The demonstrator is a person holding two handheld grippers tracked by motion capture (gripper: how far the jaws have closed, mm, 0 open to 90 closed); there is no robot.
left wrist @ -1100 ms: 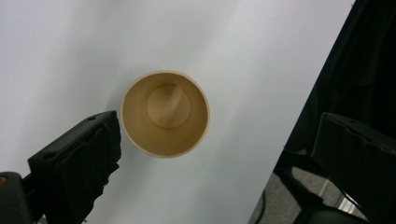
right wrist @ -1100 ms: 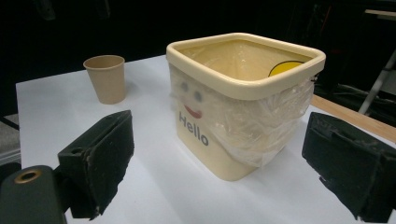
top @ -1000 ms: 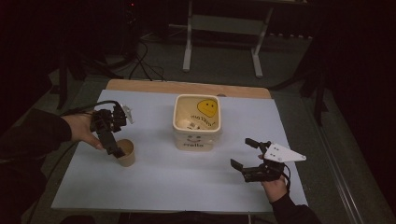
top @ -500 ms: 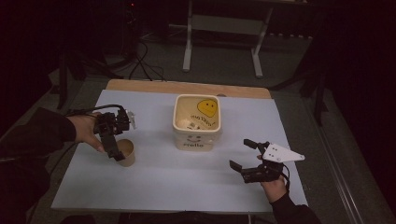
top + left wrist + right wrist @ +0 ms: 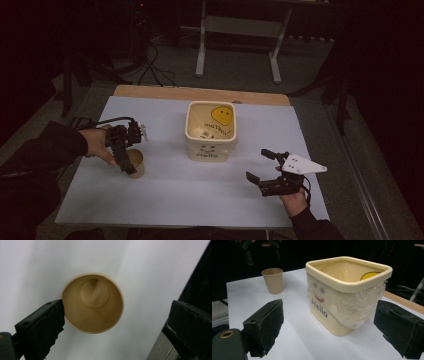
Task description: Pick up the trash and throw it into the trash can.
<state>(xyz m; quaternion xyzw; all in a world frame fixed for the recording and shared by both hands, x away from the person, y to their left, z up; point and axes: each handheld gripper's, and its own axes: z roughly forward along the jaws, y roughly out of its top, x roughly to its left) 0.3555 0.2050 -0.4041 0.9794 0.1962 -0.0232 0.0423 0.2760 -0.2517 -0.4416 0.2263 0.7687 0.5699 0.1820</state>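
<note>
White surface (image 5: 200,200) held a light, crushable paper cup (image 5: 136,162); left tongs (image 5: 115,322) spread around its rim, right tongs (image 5: 264,169) spread idle.

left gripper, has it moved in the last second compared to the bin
Barely. The left gripper has kept its distance left of the bin, hanging open over the cup as it did a second ago.
</note>
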